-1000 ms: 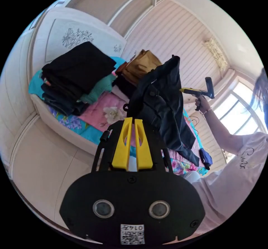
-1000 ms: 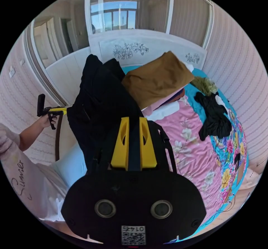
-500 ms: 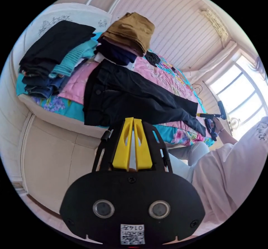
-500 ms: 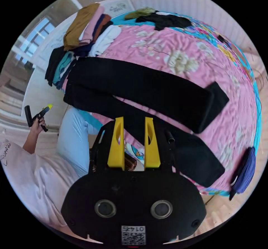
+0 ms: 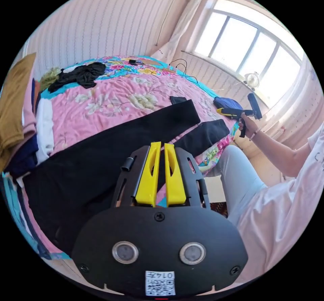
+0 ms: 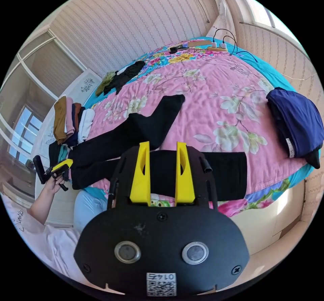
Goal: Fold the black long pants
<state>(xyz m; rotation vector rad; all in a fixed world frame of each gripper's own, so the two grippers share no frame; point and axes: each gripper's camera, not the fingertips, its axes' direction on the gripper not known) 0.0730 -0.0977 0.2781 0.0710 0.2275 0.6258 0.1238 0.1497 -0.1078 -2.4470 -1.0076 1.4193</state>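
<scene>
Bed: pink floral quilt (image 6: 216, 88), one.
Pants: one pair of black long pants (image 5: 101, 152) lies spread flat on it, two legs apart, under both grippers.
Left gripper (image 5: 160, 146): yellow fingers nearly together, holding nothing.
Right gripper (image 6: 162, 146): fingers wide, holding nothing.

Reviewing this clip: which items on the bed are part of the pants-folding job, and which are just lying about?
Part of the job:
- black long pants, spread flat on the bed
- left tool, shut
- right tool, open

Lying about:
- navy garment
- folded clothes stack
- crumpled black garment
</scene>
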